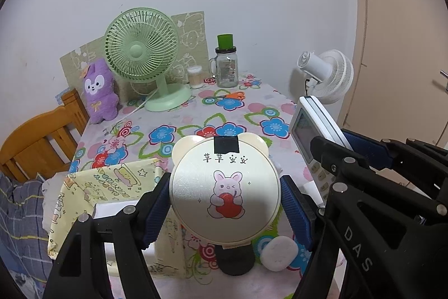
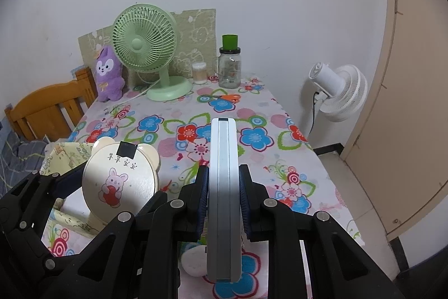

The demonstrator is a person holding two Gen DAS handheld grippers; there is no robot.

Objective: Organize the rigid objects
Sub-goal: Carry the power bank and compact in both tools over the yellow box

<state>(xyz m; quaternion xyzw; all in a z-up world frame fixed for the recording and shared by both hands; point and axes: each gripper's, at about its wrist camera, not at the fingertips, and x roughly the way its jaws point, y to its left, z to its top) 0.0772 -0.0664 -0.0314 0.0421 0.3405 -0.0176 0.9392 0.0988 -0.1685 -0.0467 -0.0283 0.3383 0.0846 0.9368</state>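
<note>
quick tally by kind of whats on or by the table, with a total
fans: 2 (green fan, white fan)
held items: 2 (bear-eared mirror, remote)
jars: 2 (glass jar, cotton swab tub)
scissors: 1
plush toy: 1
yellow box: 1
white oval object: 1
total: 10

A glossy, finely scratched face is shown by the round cream mirror (image 1: 224, 188), and smooth white plastic by the remote control (image 2: 224, 198). The bench (image 1: 252, 108) is covered in matt printed cloth; ribbed blue pads are seen on the matt black fingers (image 1: 296, 210).
</note>
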